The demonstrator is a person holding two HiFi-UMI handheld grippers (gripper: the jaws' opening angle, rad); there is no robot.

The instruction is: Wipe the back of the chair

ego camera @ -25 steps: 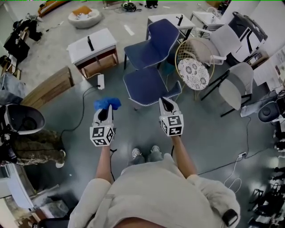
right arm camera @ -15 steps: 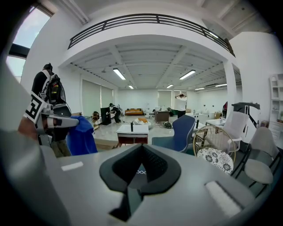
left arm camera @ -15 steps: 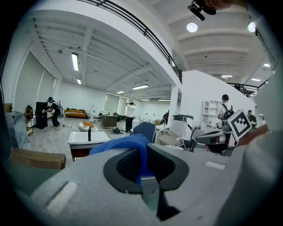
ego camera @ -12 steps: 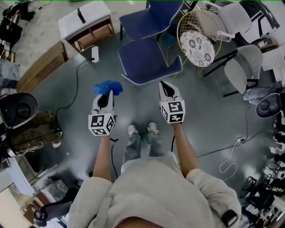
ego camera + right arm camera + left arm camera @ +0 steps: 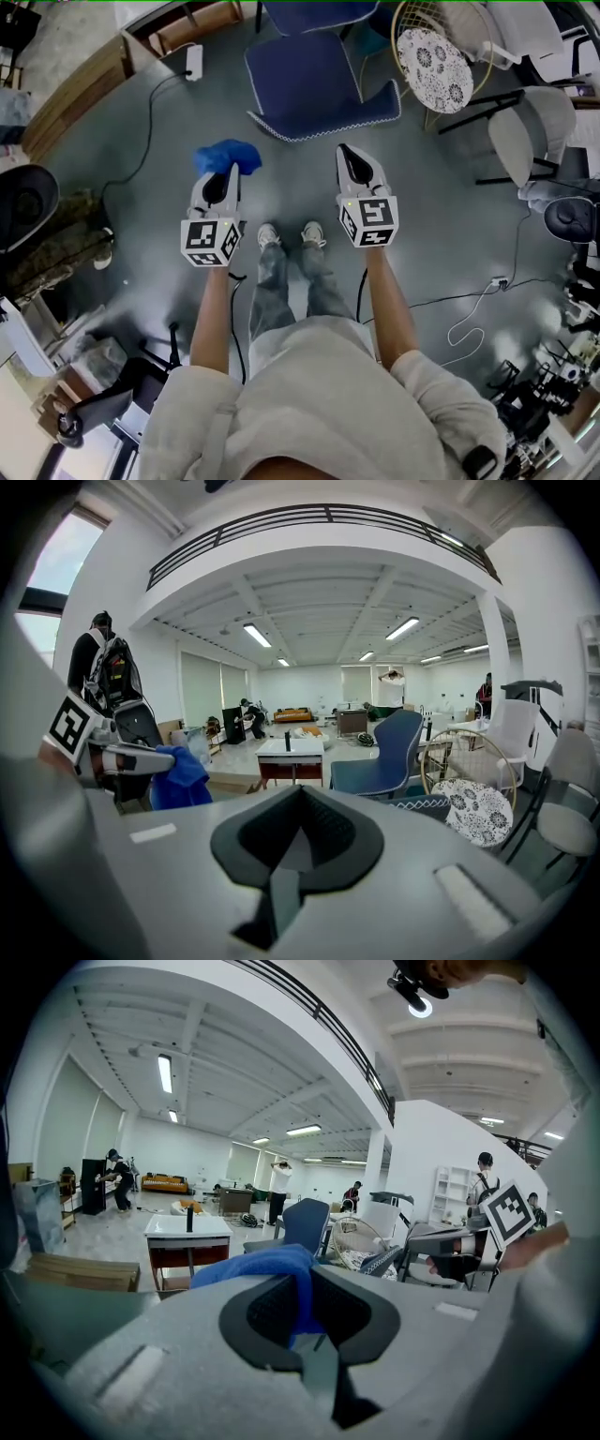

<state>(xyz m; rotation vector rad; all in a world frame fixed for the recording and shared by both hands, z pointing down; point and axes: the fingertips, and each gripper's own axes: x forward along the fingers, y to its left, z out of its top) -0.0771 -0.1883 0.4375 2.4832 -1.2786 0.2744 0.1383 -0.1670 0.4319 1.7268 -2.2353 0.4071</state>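
Since the blue chair [image 5: 319, 89] stands ahead, well apart from both, wiping is not yet begun: the left gripper [image 5: 225, 174] fingers clench the blue cloth [image 5: 227, 154], presumably ready for its back, while the right gripper [image 5: 347, 156] fingers sit pressed together, empty.

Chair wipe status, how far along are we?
Done: the blue cloth is picked up, clamped in the left gripper. In hand: both grippers hover short of the blue chair, touching nothing; the right gripper is shut and empty. Left: the whole wipe, since the cloth has not yet met the chair back.
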